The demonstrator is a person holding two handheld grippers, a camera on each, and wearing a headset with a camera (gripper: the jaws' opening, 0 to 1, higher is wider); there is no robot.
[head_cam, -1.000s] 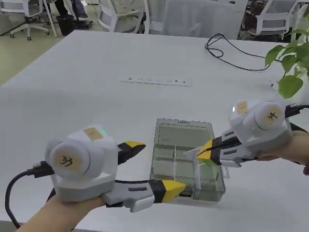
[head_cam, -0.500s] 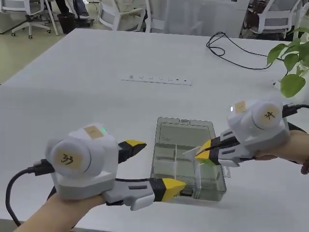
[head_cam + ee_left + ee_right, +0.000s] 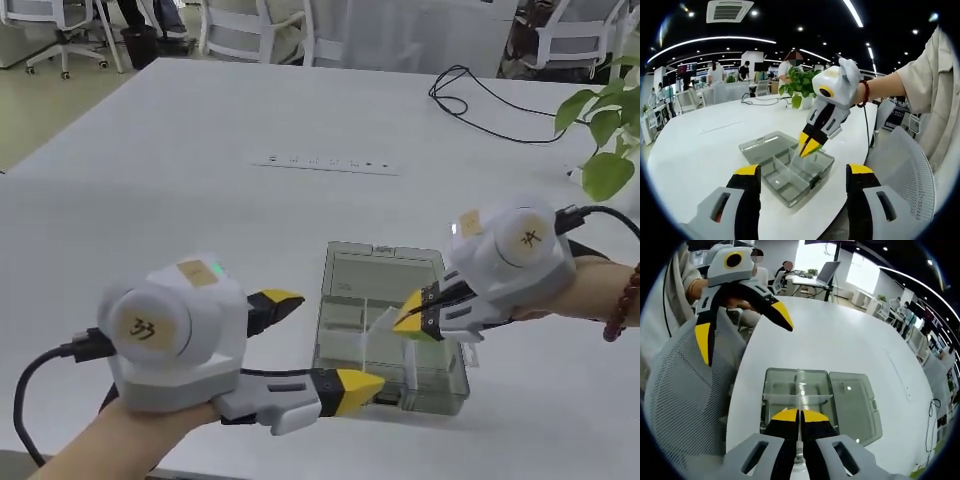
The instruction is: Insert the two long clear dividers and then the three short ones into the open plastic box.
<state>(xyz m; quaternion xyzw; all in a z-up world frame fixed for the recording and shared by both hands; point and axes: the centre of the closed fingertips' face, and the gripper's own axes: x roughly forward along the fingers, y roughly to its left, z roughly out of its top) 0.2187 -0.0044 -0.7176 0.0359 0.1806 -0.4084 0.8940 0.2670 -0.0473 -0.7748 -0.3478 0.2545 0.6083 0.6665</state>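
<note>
Sitting open on the white table [image 3: 200, 200], the clear plastic box [image 3: 432, 396] has its lid [image 3: 385, 268] folded flat on the far side and its tray toward the person. Clear walls [image 3: 410, 362] stand upright inside the tray and split it into compartments. Over the tray, a clear divider [image 3: 383, 320] is pinched on edge by the right gripper [image 3: 408, 322], whose yellow-tipped jaws are pressed together on it. In the right gripper view the divider [image 3: 799, 390] appears as a thin line running from the closed jaws along the middle of the tray [image 3: 771, 405]. I cannot tell whether its lower edge touches the tray floor.

The left gripper [image 3: 332, 340] hovers just beside the near-left corner of the box with its jaws spread wide, pinching nothing. One jaw reaches toward the box's front wall, the other sits apart to the left. Its own view looks across the box [image 3: 771, 145] at the right gripper [image 3: 810, 146], which points down into it.

A bead bracelet [image 3: 616, 305] circles the wrist behind the right gripper. Farther back on the table lie a white power strip [image 3: 330, 163] and a looped black cable [image 3: 480, 100]. A leafy green plant [image 3: 600, 135] stands at the right edge, with office chairs [image 3: 245, 30] beyond.
</note>
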